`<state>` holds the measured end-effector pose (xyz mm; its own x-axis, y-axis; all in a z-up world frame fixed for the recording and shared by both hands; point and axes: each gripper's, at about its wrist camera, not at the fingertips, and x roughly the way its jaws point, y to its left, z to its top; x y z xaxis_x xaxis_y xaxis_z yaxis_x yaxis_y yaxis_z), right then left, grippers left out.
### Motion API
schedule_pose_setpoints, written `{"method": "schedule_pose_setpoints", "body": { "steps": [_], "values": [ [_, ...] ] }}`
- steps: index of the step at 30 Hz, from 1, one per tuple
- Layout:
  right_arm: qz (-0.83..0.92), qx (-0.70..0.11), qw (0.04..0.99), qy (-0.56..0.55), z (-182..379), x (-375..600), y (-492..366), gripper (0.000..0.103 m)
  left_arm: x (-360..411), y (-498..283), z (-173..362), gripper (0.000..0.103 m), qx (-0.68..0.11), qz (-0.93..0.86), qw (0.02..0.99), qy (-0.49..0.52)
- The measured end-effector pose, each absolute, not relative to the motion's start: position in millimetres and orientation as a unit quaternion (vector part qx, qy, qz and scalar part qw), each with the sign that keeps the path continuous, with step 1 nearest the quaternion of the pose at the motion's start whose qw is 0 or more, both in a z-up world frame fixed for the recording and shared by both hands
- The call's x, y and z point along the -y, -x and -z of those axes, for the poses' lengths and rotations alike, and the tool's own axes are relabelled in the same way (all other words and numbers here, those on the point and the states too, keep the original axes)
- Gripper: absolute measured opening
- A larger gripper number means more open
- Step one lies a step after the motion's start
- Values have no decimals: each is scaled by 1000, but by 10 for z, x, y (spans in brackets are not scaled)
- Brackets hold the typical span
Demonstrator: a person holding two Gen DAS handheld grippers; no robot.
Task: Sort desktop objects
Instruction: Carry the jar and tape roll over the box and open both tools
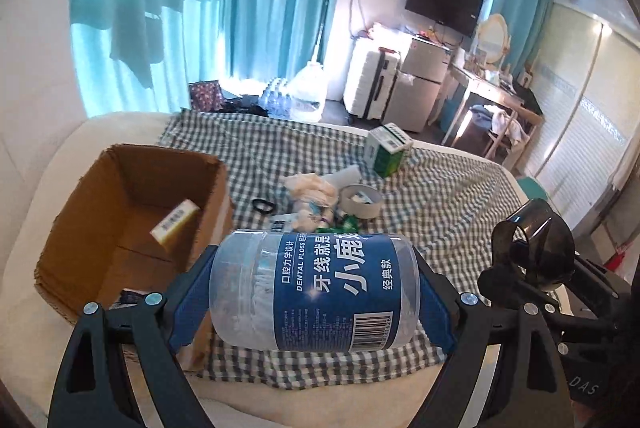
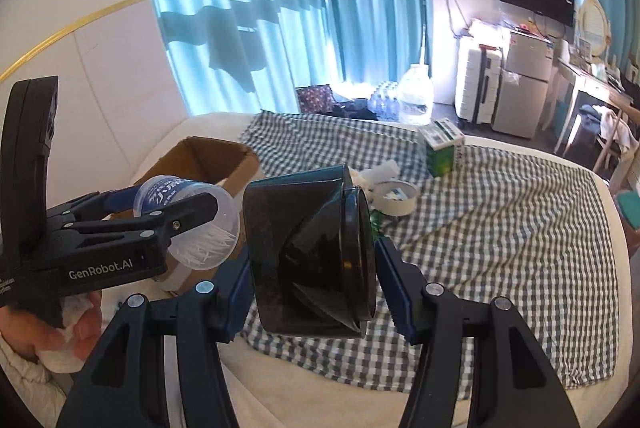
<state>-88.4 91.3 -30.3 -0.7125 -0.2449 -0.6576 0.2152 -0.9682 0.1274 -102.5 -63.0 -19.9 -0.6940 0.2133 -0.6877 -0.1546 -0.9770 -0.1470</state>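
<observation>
My left gripper (image 1: 314, 292) is shut on a clear dental floss jar (image 1: 320, 308) with a blue label, held sideways above the checked cloth. In the right wrist view the jar (image 2: 200, 240) shows an open mouth with white floss picks inside. My right gripper (image 2: 316, 280) is shut on a dark smoked plastic lid (image 2: 304, 248), square at one end and round at the other. The lid (image 1: 536, 240) also shows at the right of the left wrist view. An open cardboard box (image 1: 120, 228) stands just left of the jar, with a small white box (image 1: 176, 224) inside.
On the green checked cloth (image 1: 440, 212) lie a tape roll (image 1: 360, 202), crumpled wrappers (image 1: 310, 192), a black ring (image 1: 262, 206) and a green and white carton (image 1: 386, 148). A hand (image 2: 80, 328) holds the left gripper. Water bottles, a suitcase and a fridge stand beyond.
</observation>
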Motion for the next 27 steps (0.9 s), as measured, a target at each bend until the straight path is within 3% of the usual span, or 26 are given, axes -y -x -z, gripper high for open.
{"method": "schedule_pose_setpoints", "body": {
  "steps": [15, 27],
  "values": [
    [906, -40, 198, -371, 412, 195, 1107, 56, 1911, 1053, 380, 89, 103, -913, 24, 393],
    [885, -46, 240, -397, 683, 742, 1477, 57, 2468, 1224, 744, 89, 121, -900, -27, 417]
  ]
}}
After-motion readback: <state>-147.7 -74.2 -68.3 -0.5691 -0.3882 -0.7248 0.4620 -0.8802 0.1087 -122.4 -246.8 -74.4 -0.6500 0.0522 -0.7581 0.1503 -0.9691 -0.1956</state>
